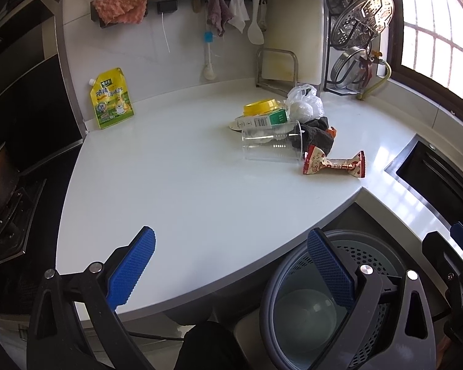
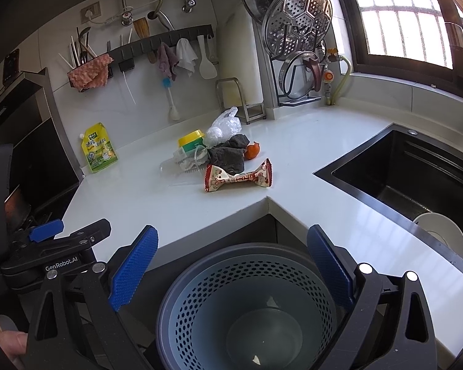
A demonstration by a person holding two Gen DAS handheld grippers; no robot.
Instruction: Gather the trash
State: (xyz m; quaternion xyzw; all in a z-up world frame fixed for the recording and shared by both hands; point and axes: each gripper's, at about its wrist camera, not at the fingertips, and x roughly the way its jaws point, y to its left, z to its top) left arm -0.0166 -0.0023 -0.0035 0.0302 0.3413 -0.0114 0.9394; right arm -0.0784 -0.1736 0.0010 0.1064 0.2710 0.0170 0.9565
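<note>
Both the left gripper [image 1: 231, 273] and right gripper [image 2: 233, 269] hold jaws wide, gripping nothing. Trash pile [image 2: 219, 157] sits mid-frame on the white surface [image 2: 157, 203]; perforated bin [image 2: 247, 305] below, sink [image 2: 416, 172] right.

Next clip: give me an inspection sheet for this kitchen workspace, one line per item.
Surface: white counter, mostly bare.
Job's things: red wrapper, clear cup on its side, green carton, yellow lid, plastic bag, all in one pile; bin below the counter edge, nearly empty.
Clutter: dark cloth, yellow pouch against the wall.
Grippers: left and right open, empty.
Cables: nothing seen.
Surroundings: sink, hob, window.
</note>
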